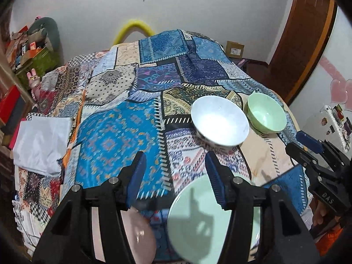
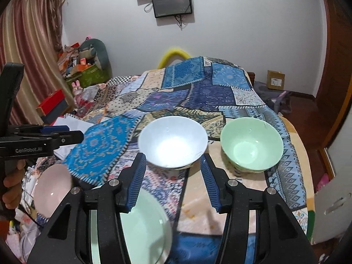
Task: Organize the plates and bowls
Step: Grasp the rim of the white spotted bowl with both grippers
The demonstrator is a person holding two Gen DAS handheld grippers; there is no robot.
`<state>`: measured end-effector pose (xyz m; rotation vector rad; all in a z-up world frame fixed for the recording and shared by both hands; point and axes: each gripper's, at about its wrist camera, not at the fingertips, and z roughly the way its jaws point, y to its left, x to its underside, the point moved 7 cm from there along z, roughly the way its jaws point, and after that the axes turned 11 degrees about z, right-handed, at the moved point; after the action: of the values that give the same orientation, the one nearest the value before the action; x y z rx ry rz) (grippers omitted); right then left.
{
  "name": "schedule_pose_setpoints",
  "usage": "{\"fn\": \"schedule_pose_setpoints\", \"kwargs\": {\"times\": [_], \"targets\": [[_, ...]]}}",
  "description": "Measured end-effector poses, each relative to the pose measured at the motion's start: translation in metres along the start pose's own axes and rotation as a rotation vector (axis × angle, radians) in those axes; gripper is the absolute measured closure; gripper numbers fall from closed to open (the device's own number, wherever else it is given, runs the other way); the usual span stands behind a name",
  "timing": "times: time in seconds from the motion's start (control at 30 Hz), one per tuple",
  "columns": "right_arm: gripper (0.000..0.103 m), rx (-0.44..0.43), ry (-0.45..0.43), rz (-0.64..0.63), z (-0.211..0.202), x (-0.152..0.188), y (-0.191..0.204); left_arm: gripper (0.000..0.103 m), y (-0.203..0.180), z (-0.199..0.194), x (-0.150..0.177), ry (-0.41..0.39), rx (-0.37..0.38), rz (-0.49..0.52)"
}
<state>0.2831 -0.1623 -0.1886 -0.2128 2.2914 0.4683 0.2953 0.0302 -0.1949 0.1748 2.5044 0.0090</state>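
A white bowl point(image 1: 220, 121) point(image 2: 173, 143) and a pale green bowl point(image 1: 266, 113) point(image 2: 252, 145) stand upright side by side on the patchwork cloth point(image 1: 114, 140). Nearer to me lie a pale green plate point(image 1: 198, 220) point(image 2: 143, 226) and, to its left, a pink plate point(image 1: 140, 235) point(image 2: 52, 189). My left gripper point(image 1: 175, 156) point(image 2: 74, 132) hovers open over the cloth above the two plates, nothing between its blue pads. My right gripper point(image 2: 172, 157) point(image 1: 292, 140) is open too, hanging just short of the white bowl, with empty jaws. A hand point(image 2: 13, 189) holds the left gripper's handle.
A folded white cloth point(image 1: 41, 143) lies at the left edge of the covered surface. Boxes and clutter point(image 2: 81, 68) are piled by the curtain at back left. A cardboard box point(image 2: 275, 80) sits on the floor at back right, near a wooden door point(image 1: 303, 44).
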Motion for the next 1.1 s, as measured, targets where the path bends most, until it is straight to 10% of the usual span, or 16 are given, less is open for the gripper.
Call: {"fn": "schedule_pose_setpoints", "kwargs": {"times": [0.83, 1.1], "targets": [[0.065, -0.044, 0.180, 0.123, 0.111, 0.008, -0.045, 0.049, -0.017, 0.170, -0.043, 0.155, 0.083, 0.012], [0.076, -0.020, 0.198, 0.091, 0.125, 0.012, -0.042, 0.072, -0.025, 0.193, -0.045, 0.181, 0.107, 0.044]]}}
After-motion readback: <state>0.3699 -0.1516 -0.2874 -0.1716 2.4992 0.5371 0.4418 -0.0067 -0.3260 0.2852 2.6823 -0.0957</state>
